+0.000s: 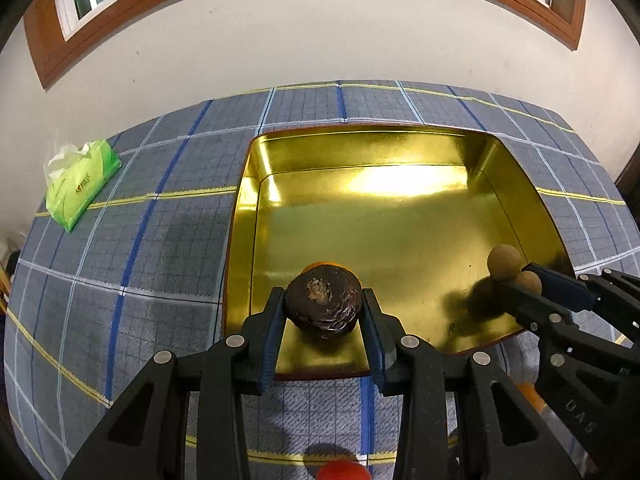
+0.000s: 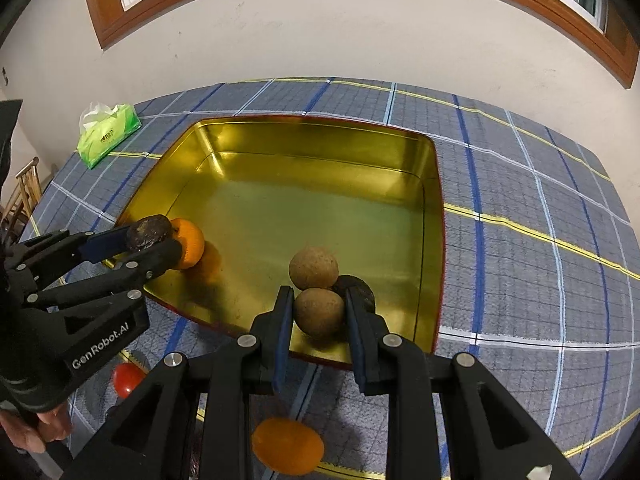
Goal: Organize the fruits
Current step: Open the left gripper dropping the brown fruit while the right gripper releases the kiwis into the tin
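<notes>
Left gripper [image 1: 323, 304], as I see it from its own camera, is clamped on a dark wrinkled fruit [image 1: 323, 307], both blue pads pressed to its flanks, above the near left corner of the gold tray [image 1: 256, 168]; behind that fruit only a thin orange rim [image 1: 320, 266] shows, the rest hidden; the right wrist view reveals it as a whole orange [image 2: 190, 246] lying inside the tray just beside the held fruit; right gripper [image 2: 318, 310] is closed on a tan round fruit [image 2: 320, 312] over the tray's near right edge; a second tan round fruit [image 2: 314, 267] sits just beyond it, and I cannot tell whether the two touch; a second dark fruit [image 2: 358, 286] lies partly concealed behind the right finger, its outline incomplete; on the checked tablecloth [image 2: 520, 240] in front of the tray, a red fruit [image 2: 127, 378] is half masked by the left gripper's body, and in the left view it is cut off by the lower frame edge; a loose orange [image 2: 288, 446] lies between the right gripper's arms, partly covered by them; a green tissue pack [image 1: 78, 186] rests well apart at the far left, its print too small to read; a person's hand [image 2: 36, 430] grips the left handle, mostly out of frame
</notes>
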Action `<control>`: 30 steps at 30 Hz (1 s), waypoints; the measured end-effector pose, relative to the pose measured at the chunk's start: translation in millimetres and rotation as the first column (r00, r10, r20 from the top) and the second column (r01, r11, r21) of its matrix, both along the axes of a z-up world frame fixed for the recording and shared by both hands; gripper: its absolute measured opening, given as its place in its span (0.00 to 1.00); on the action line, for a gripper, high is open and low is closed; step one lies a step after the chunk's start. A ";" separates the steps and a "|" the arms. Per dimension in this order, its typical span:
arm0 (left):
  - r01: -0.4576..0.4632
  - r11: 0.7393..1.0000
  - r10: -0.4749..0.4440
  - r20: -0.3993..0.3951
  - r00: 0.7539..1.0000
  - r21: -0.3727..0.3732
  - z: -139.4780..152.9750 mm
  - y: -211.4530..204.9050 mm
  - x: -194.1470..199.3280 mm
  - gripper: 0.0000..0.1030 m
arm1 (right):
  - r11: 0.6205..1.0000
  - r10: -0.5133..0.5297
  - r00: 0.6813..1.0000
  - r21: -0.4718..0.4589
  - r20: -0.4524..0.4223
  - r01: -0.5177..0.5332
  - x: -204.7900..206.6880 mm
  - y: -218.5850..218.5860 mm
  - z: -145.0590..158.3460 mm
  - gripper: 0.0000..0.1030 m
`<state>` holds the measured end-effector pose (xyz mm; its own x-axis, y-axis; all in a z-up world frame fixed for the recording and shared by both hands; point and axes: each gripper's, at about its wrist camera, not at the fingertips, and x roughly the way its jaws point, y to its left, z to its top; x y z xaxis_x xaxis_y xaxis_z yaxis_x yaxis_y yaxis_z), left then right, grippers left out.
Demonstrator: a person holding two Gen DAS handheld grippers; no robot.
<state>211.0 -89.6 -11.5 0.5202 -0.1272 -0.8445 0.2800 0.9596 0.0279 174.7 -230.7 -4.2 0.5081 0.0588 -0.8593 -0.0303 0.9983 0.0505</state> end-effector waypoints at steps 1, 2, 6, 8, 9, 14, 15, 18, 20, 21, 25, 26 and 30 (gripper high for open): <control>0.004 1.000 -0.004 0.001 1.000 -0.001 0.1 -0.4 -0.5 0.36 | 1.000 0.000 1.000 0.000 0.000 0.000 0.3 -0.1 -0.4 0.23; 0.005 1.000 -0.005 0.006 1.000 0.002 0.1 -0.9 -1.0 0.36 | 1.000 -0.001 1.000 0.003 -0.001 0.001 0.6 -0.4 -0.6 0.23; 0.006 1.000 -0.007 0.011 1.000 0.014 -2.0 -1.1 -1.1 0.37 | 1.000 0.002 1.000 0.007 -0.001 -0.002 0.8 -1.5 -1.0 0.24; -0.001 1.000 0.001 -0.002 1.000 0.013 -4.3 -0.2 -0.1 0.37 | 1.000 0.001 1.000 0.002 -0.001 -0.001 0.8 -0.7 -1.1 0.24; -0.004 1.000 0.004 -0.005 1.000 0.009 -4.8 0.2 -0.2 0.38 | 1.000 0.001 1.000 0.000 0.000 -0.001 0.6 -0.5 -1.1 0.24; -0.017 1.000 0.017 -0.011 1.000 -0.006 -5.3 2.4 0.1 0.40 | 1.000 -0.004 1.000 0.002 -0.001 0.004 0.3 -1.0 -0.2 0.28; -0.018 1.000 0.018 -0.009 1.000 -0.004 -5.0 2.3 -0.4 0.41 | 1.000 -0.006 1.000 0.000 -0.001 0.006 0.4 -0.7 -0.2 0.29; -0.019 1.000 0.019 -0.005 1.000 -0.007 -3.0 2.8 -3.2 0.44 | 1.000 -0.006 1.000 -0.004 0.006 0.006 -1.9 -0.2 2.0 0.33; -0.014 1.000 0.014 -0.001 1.000 -0.009 -1.3 2.7 -5.4 0.45 | 1.000 -0.008 1.000 -0.007 0.010 0.008 -4.2 0.1 3.8 0.34; -0.013 1.000 0.013 0.002 1.000 -0.007 -0.2 2.5 -6.6 0.45 | 1.000 -0.009 1.000 -0.006 0.012 0.009 -5.9 0.2 5.2 0.34; -0.010 1.000 0.010 0.011 1.000 -0.012 4.8 3.6 -12.9 0.47 | 1.000 -0.006 1.000 -0.008 0.019 0.006 -12.5 1.2 11.1 0.34; -0.011 1.000 0.011 0.013 1.000 -0.013 6.1 4.2 -14.3 0.47 | 1.000 -0.006 1.000 -0.012 0.023 0.006 -14.8 1.6 12.9 0.34; -0.014 1.000 0.014 0.023 1.000 -0.022 13.6 7.0 -24.0 0.47 | 1.000 0.000 0.999 -0.012 0.035 0.001 -24.9 4.0 21.0 0.35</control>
<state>187.0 -82.6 2.1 0.5412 -0.1380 -0.8295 0.2659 0.9639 0.0132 149.8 -226.7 16.8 0.5377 0.0485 -0.8417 -0.0313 0.9988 0.0376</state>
